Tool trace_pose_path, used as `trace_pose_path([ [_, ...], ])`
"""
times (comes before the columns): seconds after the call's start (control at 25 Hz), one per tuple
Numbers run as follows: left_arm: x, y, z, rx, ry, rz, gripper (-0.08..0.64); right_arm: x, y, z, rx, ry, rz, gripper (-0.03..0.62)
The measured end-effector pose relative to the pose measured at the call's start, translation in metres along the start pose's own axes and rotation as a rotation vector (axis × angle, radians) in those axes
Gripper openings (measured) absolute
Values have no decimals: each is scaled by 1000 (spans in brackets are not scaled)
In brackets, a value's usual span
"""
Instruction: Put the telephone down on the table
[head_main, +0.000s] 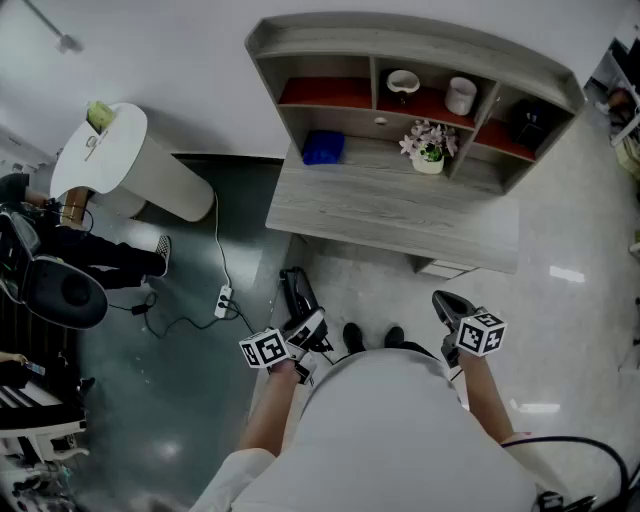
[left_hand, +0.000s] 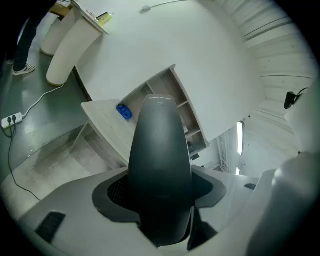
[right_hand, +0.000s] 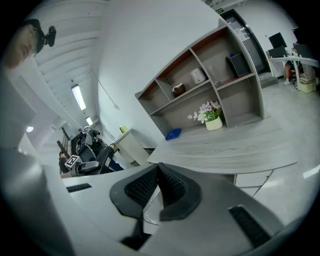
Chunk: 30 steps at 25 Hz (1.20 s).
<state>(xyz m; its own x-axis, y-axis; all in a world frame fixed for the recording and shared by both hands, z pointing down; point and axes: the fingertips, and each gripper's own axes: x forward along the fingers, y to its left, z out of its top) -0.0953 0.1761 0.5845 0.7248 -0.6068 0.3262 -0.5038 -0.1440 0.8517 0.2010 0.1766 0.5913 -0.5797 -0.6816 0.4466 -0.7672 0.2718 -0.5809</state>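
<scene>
The telephone (head_main: 296, 289) is a long black handset held in my left gripper (head_main: 303, 325), low in front of the person's body and short of the table. In the left gripper view the handset (left_hand: 160, 160) fills the space between the jaws of my left gripper (left_hand: 160, 200), which press on its sides. My right gripper (head_main: 447, 304) hangs to the right, also short of the table. In its own view my right gripper (right_hand: 159, 172) has its tips together with nothing between them. The grey wooden table (head_main: 390, 215) lies ahead.
A shelf unit (head_main: 420, 60) stands on the table's back, with a blue object (head_main: 323, 147) and a flower pot (head_main: 428, 150) in front of it. A white round stand (head_main: 130, 165), a power strip (head_main: 223, 300) with its cable, and a seated person (head_main: 60, 250) are at the left.
</scene>
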Motion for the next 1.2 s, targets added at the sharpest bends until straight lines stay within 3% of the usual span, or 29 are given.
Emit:
trace_pose_path([
  [0.64, 3, -4, -8, 5, -10, 18, 298, -9, -10, 0, -7, 5, 5, 18],
  [1.2, -6, -7, -31, -14, -66, 81, 298, -19, -24, -6, -3, 46, 88, 20],
])
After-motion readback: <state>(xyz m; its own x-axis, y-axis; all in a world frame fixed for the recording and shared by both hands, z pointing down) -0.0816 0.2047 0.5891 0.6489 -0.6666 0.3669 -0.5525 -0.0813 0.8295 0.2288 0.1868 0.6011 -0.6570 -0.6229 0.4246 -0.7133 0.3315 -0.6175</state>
